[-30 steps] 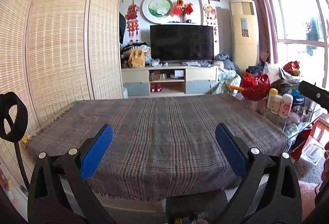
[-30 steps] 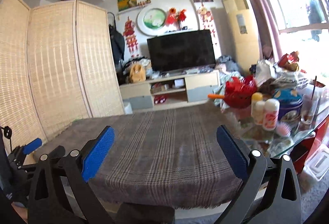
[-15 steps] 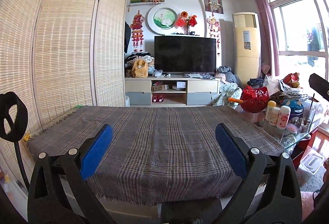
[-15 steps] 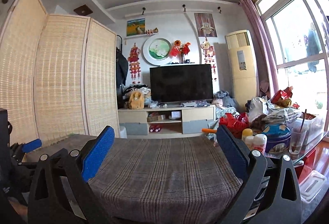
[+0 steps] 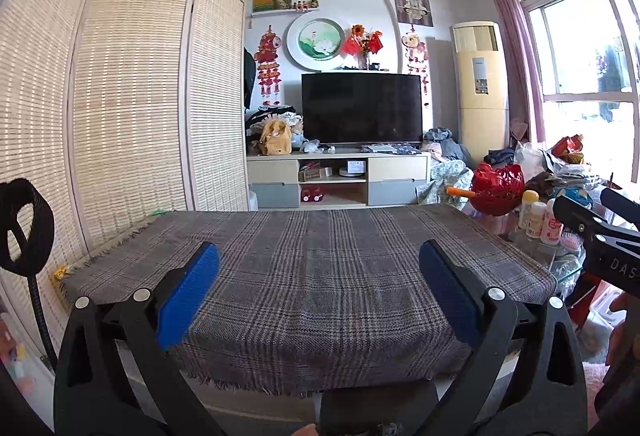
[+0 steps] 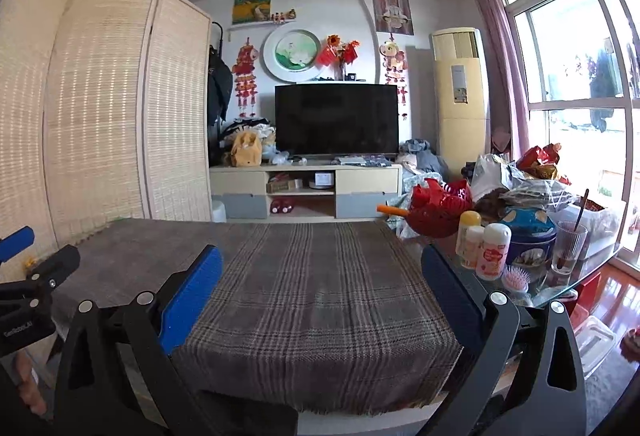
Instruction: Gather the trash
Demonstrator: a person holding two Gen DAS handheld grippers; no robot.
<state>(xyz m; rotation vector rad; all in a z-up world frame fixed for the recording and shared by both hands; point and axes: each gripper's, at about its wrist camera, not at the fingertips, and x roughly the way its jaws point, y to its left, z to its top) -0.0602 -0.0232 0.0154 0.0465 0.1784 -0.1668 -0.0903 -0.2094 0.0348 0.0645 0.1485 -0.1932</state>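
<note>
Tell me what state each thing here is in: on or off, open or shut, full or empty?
left gripper: open, holding nothing.
right gripper: open, holding nothing.
television: screen dark.
plaid cloth: spread flat, bare.
folding screen: unfolded, standing.
drinking glass: upright, stick inside.
red basket: upright, contents unclear.

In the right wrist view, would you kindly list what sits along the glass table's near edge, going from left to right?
Yellow-capped bottle → white bottle with the red label → pink hairbrush → glass with a stick in it.
</note>
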